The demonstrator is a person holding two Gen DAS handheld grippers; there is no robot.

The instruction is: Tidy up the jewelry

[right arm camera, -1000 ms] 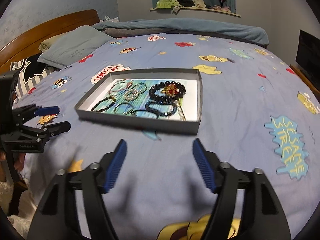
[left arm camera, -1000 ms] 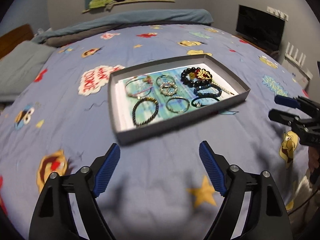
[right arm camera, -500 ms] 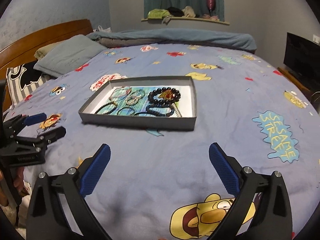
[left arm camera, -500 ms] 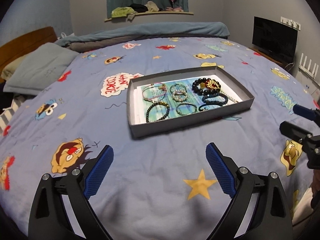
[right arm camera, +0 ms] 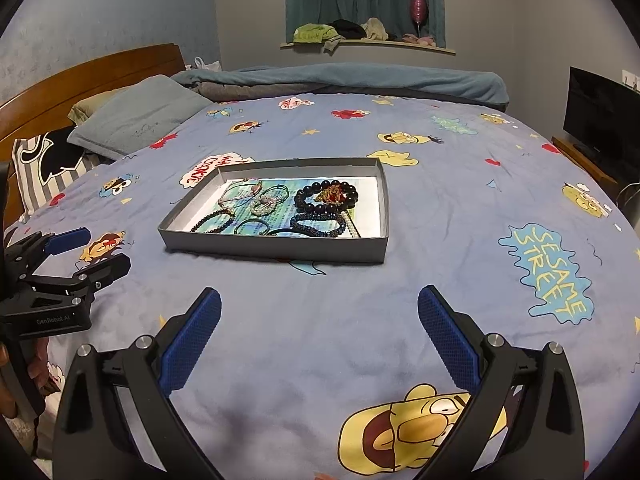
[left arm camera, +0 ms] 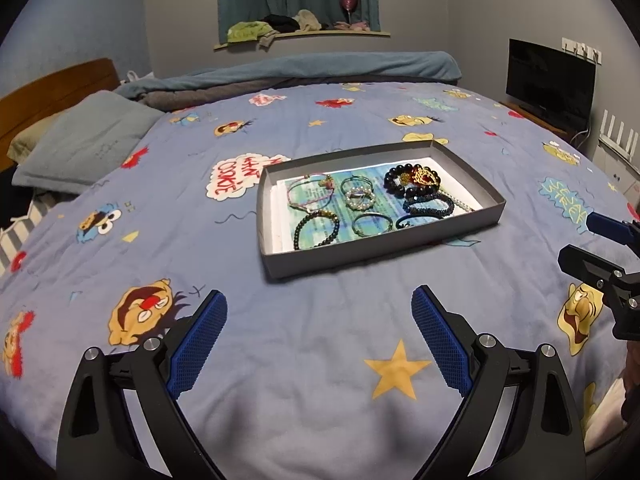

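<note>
Tray: a shallow grey cardboard tray (left arm camera: 384, 258) lies on the blue cartoon-print bedspread (left arm camera: 320, 360), ahead of both tools.
Jewelry: all of it sits inside the tray, including a large black bead bracelet with a gold and red charm (left arm camera: 412, 178), a dark blue bead bracelet (left arm camera: 428, 205), a thin pink cord bracelet (left arm camera: 310, 194) and a small dark bead bracelet (left arm camera: 316, 230).
Left gripper (left arm camera: 318, 338): jaws spread wide, holding nothing, hovering over bare bedspread well short of the tray.
Right gripper (right arm camera: 320, 336): also wide apart and empty, likewise well back from the tray.
Key relation: the tray's long axis runs across both views; the black bead bracelet end lies toward the right gripper, the pink cord end toward the left.
Judgement: the sorting looks finished, or no piece is yet chosen; I cannot tell which.
</note>
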